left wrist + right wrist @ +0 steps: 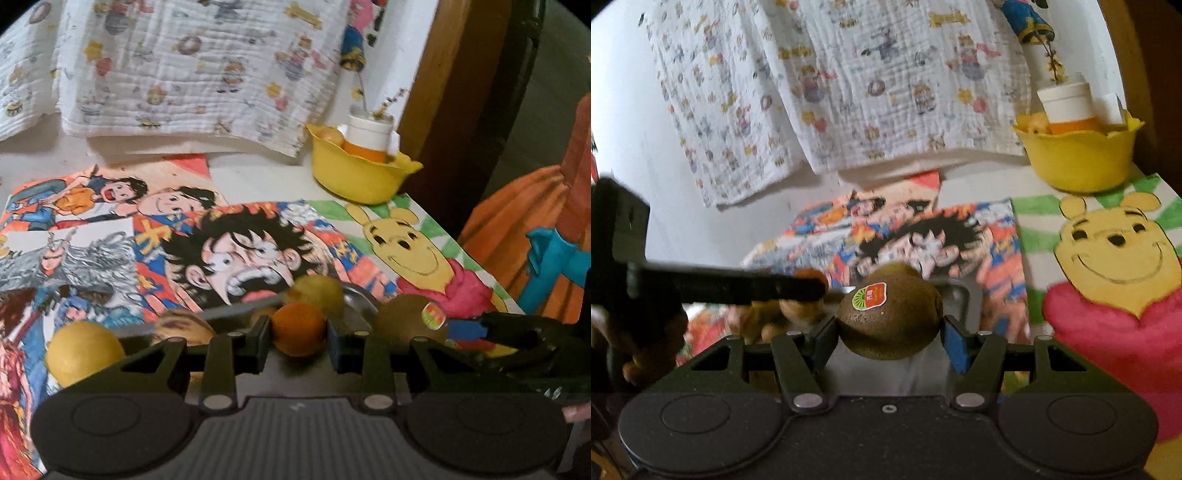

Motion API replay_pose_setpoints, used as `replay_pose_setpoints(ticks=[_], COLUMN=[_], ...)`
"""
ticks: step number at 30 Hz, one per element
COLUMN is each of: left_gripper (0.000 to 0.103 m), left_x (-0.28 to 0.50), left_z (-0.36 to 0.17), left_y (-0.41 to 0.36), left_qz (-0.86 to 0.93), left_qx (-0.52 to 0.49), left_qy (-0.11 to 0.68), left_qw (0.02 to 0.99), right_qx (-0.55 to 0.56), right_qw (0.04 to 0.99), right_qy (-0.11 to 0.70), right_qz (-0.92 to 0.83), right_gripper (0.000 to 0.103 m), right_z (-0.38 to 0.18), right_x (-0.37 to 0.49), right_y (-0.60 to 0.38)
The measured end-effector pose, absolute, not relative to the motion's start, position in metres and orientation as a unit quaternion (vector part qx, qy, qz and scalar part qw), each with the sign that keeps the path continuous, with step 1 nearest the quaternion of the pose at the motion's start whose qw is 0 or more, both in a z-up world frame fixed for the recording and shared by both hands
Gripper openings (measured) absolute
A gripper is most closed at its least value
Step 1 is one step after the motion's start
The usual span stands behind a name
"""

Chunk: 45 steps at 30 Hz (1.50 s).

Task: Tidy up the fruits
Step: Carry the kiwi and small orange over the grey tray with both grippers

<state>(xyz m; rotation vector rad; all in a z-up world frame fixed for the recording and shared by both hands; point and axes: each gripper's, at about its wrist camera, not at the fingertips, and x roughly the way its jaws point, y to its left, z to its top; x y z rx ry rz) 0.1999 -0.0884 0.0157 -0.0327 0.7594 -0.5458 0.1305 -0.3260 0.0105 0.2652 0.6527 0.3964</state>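
1. The left gripper [298, 334] squeezes a small orange fruit [298, 328] between its pads.
2. The right gripper [890, 328] hugs a brown kiwi [889, 319].
3. The kiwi wears a red and green sticker [870, 296]; its writing is too small to read.
4. Far back sits a yellow bowl [1078, 158] with a white-capped bottle [1067, 107] inside.
5. A yellow lemon [83, 352] lies near the left gripper.

Brown fuzzy kiwi [889, 321] w/ a red+green sticker sits in the right tool [889, 326], black w/ blue pads. Orange fruit [299, 329] in the black left tool [298, 341]. Yellow bowl [1078, 158] ahead-right, bright manga drawings [221, 251] + a yellow bear in pink [1119, 266] past the tools, white cartoon-print cloth [849, 92] behind.
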Motion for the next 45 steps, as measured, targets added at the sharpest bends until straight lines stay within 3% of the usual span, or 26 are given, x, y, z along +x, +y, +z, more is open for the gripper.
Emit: replay_pose_setpoints(ticks=[18,26,40,45], left_gripper=[0.035,0.035,0.036,0.043], left_x=[0.195,0.197,0.2,0.196], left_z=[0.0,-0.008,-0.007,-0.005], left_y=[-0.117,-0.125,-0.117,-0.114], left_qz=[-0.257,-0.239,-0.223,-0.219], left_qx=[0.072,0.108,0.085,0.076], left_qy=[0.421,0.421,0.426,0.422], left_qw=[0.867,0.868,0.873,0.876], right_qx=[-0.039,-0.033,-0.012,-0.003], right_qw=[0.946,0.952,0.96,0.963], right_qy=[0.275,0.264,0.252,0.246], right_qz=[0.168,0.152,0.125,0.111], right_gripper=[0.062,0.063,0.064,0.065], right_z=[-0.007,-0.011,-0.015,-0.014], right_x=[0.098,0.089,0.083,0.081], right_y=[-0.29,-0.289,-0.288,-0.288])
